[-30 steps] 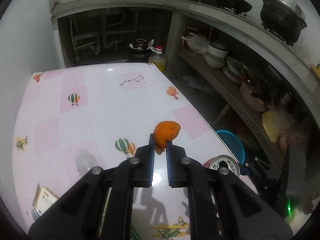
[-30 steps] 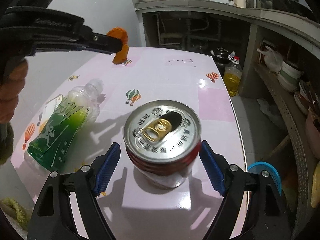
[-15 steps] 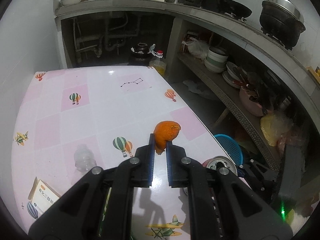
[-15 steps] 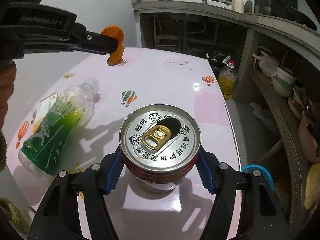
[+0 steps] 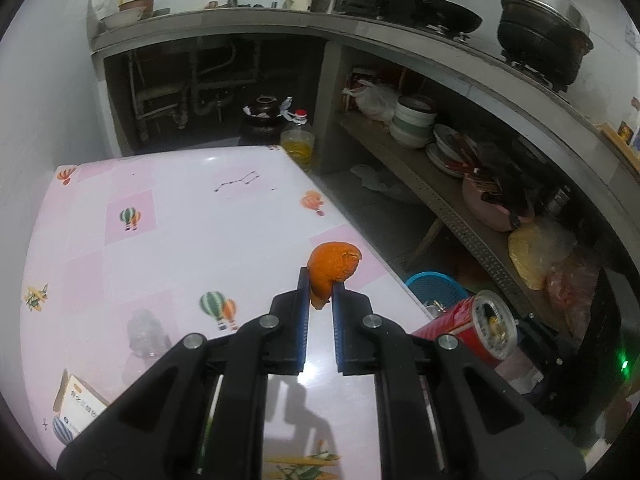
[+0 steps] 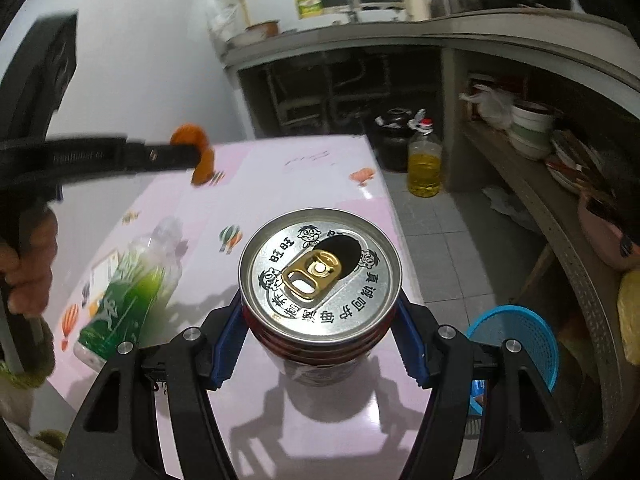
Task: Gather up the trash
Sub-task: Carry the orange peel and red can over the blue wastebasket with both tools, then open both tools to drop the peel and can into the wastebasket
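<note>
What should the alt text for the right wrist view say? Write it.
The right gripper clamps a red drink can, already opened, above a pink table. To the left lies a green plastic bottle, and the left gripper holds an orange peel; a blue basket sits on the floor at right.

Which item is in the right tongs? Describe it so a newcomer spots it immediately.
Start at the pink balloon-print table; above its near right edge the right tongs clamp a red drink can. Its silver lid faces the camera, with a gold pull tab and an open mouth. Unlike the green bottle lying to its left and the orange peel, it is metal.
</note>
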`<state>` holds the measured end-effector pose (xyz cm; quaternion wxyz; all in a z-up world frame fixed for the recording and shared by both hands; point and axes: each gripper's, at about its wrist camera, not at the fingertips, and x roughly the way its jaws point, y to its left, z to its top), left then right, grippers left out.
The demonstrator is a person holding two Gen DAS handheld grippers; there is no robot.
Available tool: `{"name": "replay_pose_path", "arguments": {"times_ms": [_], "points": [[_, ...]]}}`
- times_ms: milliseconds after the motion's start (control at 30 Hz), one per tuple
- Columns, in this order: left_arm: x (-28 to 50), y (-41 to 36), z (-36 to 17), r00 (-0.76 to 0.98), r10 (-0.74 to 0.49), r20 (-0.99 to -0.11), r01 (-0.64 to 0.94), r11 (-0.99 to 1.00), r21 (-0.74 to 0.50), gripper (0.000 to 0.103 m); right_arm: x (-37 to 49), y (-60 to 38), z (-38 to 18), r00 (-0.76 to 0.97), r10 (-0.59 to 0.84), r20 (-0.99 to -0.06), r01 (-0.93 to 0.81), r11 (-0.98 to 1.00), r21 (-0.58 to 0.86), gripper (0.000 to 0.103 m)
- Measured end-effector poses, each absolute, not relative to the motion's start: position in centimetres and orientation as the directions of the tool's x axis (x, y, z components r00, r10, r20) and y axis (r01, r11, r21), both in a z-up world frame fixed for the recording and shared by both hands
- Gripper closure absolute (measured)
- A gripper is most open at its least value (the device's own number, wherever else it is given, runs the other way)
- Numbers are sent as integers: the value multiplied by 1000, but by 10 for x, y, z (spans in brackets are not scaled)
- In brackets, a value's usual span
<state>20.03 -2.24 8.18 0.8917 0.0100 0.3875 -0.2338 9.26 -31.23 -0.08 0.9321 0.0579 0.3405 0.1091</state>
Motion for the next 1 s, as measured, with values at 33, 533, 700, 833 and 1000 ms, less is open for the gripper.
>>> {"name": "replay_pose_path", "arguments": {"times_ms": [33,533,700,833,1000], "points": [[199,-29,83,586,-417,-694,433,886,-167,94,91,-320,1,753,231,-616,-145,972,187,39],[189,-165,58,365,-571,-735,619,739,-266,94,57,-460,-27,736,-82,-672,248,956,154,39],[195,-217,28,240,-578,-780,649,693,-313,94,49,-507,-68,645,-151,-749,366,922,130,39],[202,-253,1,156,-563,-812,652,676,-344,94,55,-539,-102,582,-141,-801,424,893,151,39],[212,-287,-29,73,-548,-833,636,669,-384,94,76,-571,-134,532,-88,-842,459,865,200,39]]}}
